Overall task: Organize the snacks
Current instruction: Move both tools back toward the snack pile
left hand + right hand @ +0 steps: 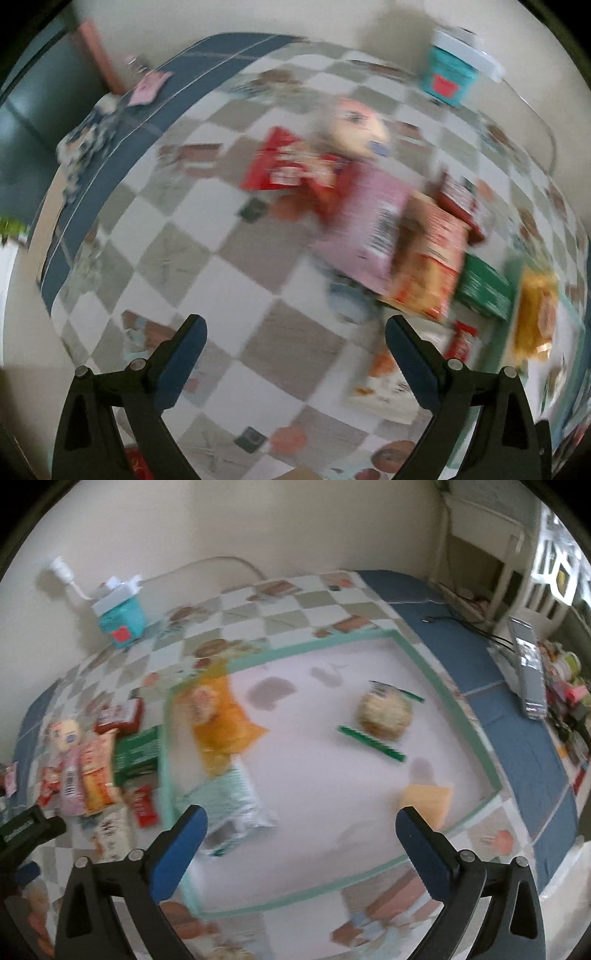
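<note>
On white mat (332, 775): orange bag (221, 716), pale green packet (232, 805), round cookie pack (386, 712); both grippers' fingers (181, 845) spread, empty.

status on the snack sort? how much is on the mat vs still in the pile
Done: four snacks on the white mat, including an orange bag and a round cake. In hand: nothing; left gripper and right gripper jaws open, empty. Left: the pile beside the mat.
</note>
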Demonstrator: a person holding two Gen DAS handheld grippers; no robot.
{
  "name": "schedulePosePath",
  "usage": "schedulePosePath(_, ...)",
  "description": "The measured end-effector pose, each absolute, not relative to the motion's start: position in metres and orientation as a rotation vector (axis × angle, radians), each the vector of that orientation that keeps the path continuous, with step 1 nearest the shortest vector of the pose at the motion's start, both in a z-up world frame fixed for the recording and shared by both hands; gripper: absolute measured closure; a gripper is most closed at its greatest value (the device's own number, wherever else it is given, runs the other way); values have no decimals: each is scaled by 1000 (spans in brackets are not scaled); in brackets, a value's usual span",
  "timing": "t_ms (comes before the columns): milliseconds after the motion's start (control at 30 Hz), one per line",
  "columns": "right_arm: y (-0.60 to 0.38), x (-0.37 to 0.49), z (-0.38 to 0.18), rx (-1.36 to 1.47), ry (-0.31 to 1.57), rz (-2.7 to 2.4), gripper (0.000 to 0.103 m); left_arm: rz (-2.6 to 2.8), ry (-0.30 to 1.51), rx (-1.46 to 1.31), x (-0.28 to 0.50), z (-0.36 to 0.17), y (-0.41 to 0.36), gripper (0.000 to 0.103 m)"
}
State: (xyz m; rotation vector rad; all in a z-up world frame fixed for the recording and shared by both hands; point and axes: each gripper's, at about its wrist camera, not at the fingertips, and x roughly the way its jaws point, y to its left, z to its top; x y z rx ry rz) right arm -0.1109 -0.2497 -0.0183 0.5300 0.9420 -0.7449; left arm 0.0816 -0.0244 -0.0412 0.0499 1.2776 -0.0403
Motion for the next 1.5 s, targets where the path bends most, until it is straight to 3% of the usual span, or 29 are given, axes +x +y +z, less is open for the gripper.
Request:
schedulePosePath(733, -169, -16, -24, 497, 1020, -475, 0, 80, 1364, -88, 117, -62, 36, 6)
schedulePosePath(1500, -237, -30, -40, 545, 1118, -728, 0, -175, 1447, 50, 108, -82, -42, 6)
